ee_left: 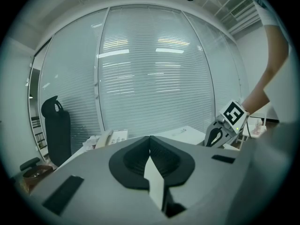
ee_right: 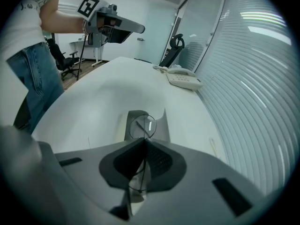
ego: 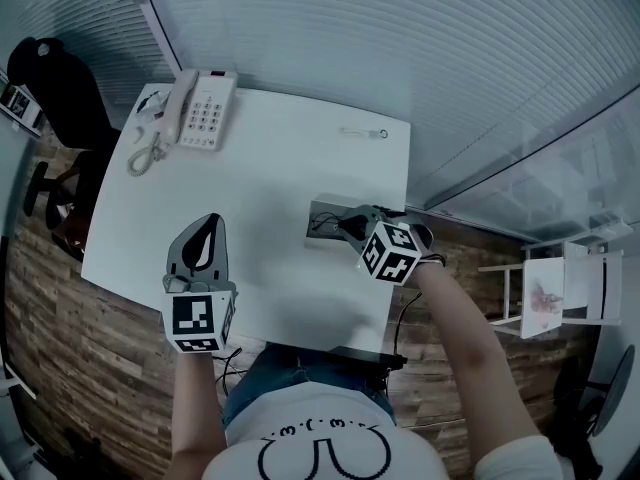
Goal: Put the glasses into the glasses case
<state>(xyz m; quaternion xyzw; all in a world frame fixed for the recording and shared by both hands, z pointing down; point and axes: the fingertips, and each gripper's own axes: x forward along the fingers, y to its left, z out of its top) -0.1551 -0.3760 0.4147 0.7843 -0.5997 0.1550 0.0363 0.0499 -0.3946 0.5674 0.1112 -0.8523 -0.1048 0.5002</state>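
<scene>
A grey glasses case (ego: pixel 320 211) lies open near the right edge of the white table (ego: pixel 260 188). My right gripper (ego: pixel 352 226) hangs over it, pointing steeply down, shut on a pair of thin-rimmed round glasses (ee_right: pixel 142 126). In the right gripper view one lens shows just beyond the jaws, above the open case (ee_right: pixel 160 125); the other lens sits between the jaws. Over the table's near left part my left gripper (ego: pixel 203 230) is shut with nothing in it. In the left gripper view its jaws meet (ee_left: pixel 150 146), and the right gripper (ee_left: pixel 220 135) shows at the right.
A white desk phone (ego: pixel 200 108) with a coiled cord sits at the far left corner. A pen (ego: pixel 362 132) lies near the far right edge. A black office chair (ego: pixel 55 88) stands left of the table. Blinds run along the far wall.
</scene>
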